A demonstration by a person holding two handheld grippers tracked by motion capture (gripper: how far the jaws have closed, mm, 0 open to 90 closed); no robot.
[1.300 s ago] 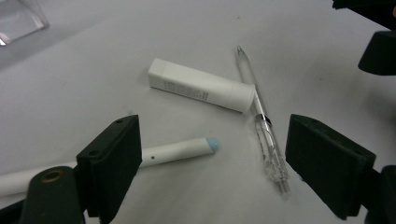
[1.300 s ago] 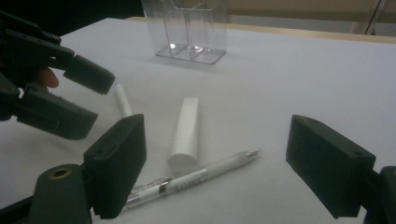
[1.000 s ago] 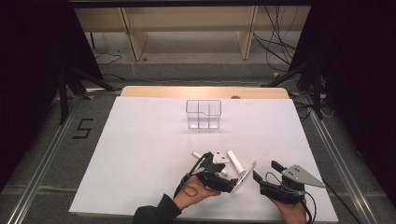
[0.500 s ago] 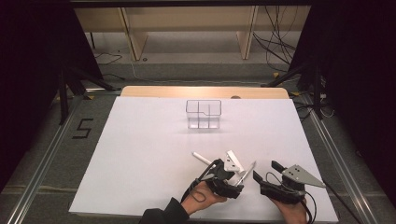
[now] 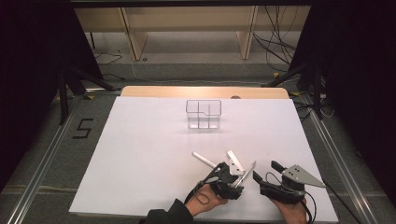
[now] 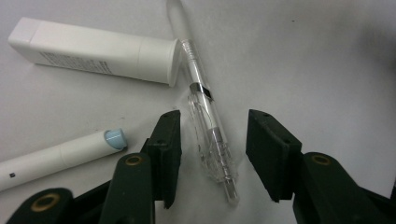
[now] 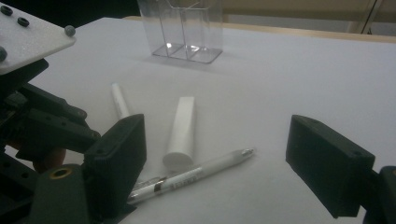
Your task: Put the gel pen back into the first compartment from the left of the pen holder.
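Observation:
A clear-barrelled pen [image 6: 210, 135] lies on the white table between my left gripper's [image 6: 215, 126] jaws. They have just been closing around it, but a gap remains on both sides, so the gripper is open. Beside the pen lie a white tube [image 6: 93, 51] and a white marker [image 6: 60, 156] with a pale blue tip. From above, the left gripper [image 5: 236, 175] stands low over the pen [image 5: 247, 171], near the tube [image 5: 235, 161] and marker [image 5: 204, 159]. My right gripper [image 5: 266, 170] rests just to the right, open and empty, facing the pen [image 7: 196, 175].
A clear plastic organizer [image 5: 203, 113] with compartments stands upright at the far middle of the white board [image 5: 140, 154]. The table's front edge runs just behind both hands. Dark floor rails flank the board.
My left gripper has moved to the right and slightly down onto the pen, and its jaws have narrowed around it. The right gripper has stayed still.

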